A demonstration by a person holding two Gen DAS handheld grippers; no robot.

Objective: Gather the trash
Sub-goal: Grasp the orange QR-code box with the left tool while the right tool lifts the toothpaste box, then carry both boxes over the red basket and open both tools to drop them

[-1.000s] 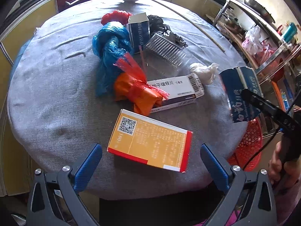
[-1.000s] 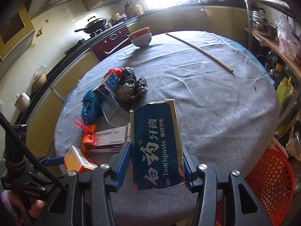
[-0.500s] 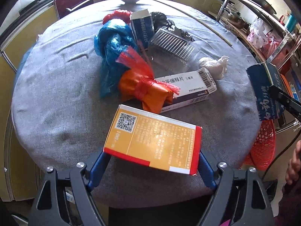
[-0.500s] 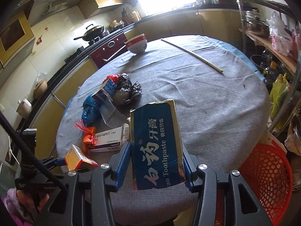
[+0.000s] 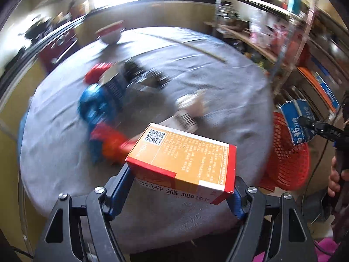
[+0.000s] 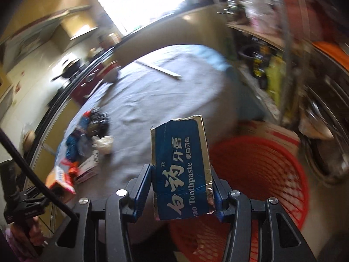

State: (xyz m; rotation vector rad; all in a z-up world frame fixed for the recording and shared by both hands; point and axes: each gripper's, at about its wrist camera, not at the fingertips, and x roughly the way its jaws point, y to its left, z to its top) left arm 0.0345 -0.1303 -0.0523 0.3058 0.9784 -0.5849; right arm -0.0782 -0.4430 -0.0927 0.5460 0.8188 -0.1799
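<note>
My left gripper [image 5: 181, 187] is shut on an orange and red carton [image 5: 185, 155] and holds it lifted above the near edge of the round table [image 5: 54, 152]. My right gripper [image 6: 182, 187] is shut on a blue toothpaste box [image 6: 181, 166], held upright over the edge of a red mesh basket [image 6: 261, 170] beside the table. The toothpaste box [image 5: 297, 121] and the basket [image 5: 285, 157] also show at the right of the left wrist view. A pile of trash lies on the table: a blue bag [image 5: 93, 104], an orange-red bag [image 5: 109, 142], a white medicine box [image 5: 183, 120] and crumpled white paper [image 5: 194, 102].
A red and white bowl [image 5: 110, 35] and a long thin stick [image 5: 185, 45] lie at the table's far side. A metal rack with clutter [image 5: 283, 32] stands to the right. Kitchen counters ring the back. A cardboard box [image 6: 272, 133] sits behind the basket.
My left gripper has closed on the orange carton and lifted it off the table. My right gripper has swung right with the toothpaste box, over the red basket.
</note>
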